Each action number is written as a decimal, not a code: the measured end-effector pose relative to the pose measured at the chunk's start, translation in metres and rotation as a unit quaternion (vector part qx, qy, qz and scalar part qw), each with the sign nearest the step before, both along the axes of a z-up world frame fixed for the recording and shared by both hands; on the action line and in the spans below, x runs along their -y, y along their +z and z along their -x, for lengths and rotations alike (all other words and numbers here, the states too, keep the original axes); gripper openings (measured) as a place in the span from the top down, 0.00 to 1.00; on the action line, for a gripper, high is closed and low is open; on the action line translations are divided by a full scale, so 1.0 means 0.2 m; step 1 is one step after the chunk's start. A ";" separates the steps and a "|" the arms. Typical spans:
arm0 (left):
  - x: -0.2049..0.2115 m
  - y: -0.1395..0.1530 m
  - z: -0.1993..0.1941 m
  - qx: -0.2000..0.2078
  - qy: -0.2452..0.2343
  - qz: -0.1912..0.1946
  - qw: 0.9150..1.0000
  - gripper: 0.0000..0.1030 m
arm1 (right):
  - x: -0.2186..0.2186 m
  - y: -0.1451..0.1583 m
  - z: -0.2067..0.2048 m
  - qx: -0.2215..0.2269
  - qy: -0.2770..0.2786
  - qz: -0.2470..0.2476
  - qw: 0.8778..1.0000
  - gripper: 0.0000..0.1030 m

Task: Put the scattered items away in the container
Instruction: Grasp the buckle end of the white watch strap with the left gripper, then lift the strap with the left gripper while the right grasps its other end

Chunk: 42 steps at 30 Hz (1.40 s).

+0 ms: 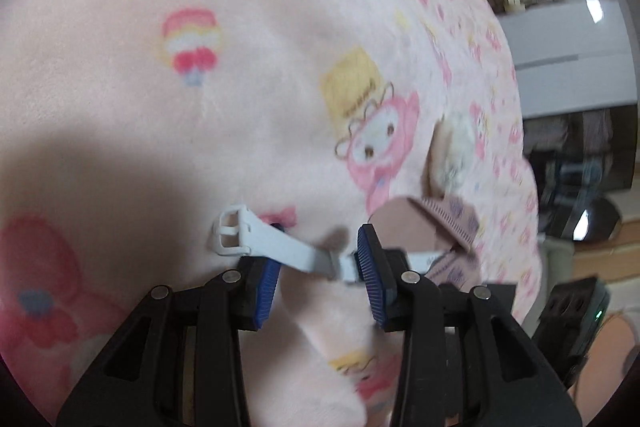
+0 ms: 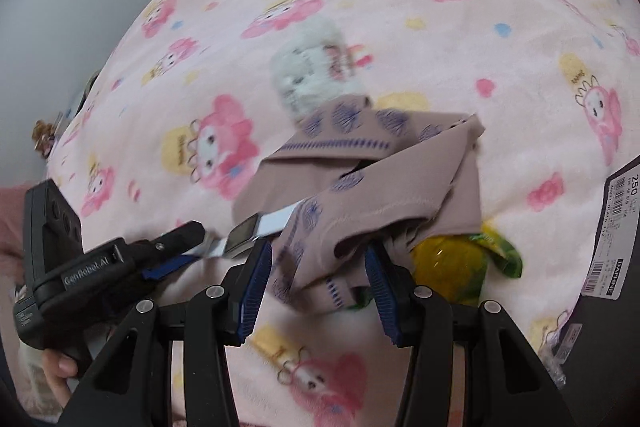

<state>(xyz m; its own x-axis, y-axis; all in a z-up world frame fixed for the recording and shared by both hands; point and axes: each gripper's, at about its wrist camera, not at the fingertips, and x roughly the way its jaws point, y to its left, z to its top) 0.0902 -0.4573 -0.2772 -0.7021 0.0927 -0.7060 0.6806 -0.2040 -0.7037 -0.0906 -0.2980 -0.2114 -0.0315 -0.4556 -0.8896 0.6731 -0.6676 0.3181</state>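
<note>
The white wristwatch (image 1: 280, 247) serves as the landmark; it lies stretched out on the pink cartoon-print blanket (image 1: 240, 27) of a bed, buckle end free and the far end of its strap tucked under a folded mauve cloth (image 2: 360, 179) with purple embroidery. The left tongs (image 1: 320, 263) sit spread on either side of the watch case, blue pads (image 1: 370, 267) close to it; whether they touch the watch is unclear. Beyond the watch, just past the mauve cloth, a fluffy white sock (image 2: 308, 67) lies on the blanket. The right tongs (image 2: 316, 283) stand spread beside the watch, straddling the near edge of the mauve cloth without visibly pinching it. On the far side of that cloth from the watch, a yellow and green plastic packet (image 2: 460, 263) pokes out from under the fabric. Further off the same way, a dark shoebox (image 2: 616, 227) with a white barcode label stands at the blanket's edge.
</note>
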 end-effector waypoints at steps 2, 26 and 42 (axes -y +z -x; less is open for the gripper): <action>-0.01 0.02 0.00 0.007 0.003 0.021 1.000 0.99 | 0.00 0.00 0.00 0.014 0.001 0.009 1.000 0.56; -0.03 0.19 -0.39 0.038 0.005 0.069 0.997 0.86 | 0.15 -0.18 -0.20 0.192 0.102 0.020 0.976 0.53; -0.15 0.35 -0.33 0.042 -0.031 0.116 0.992 0.97 | 0.26 -0.05 -0.18 0.101 0.069 0.055 0.991 0.95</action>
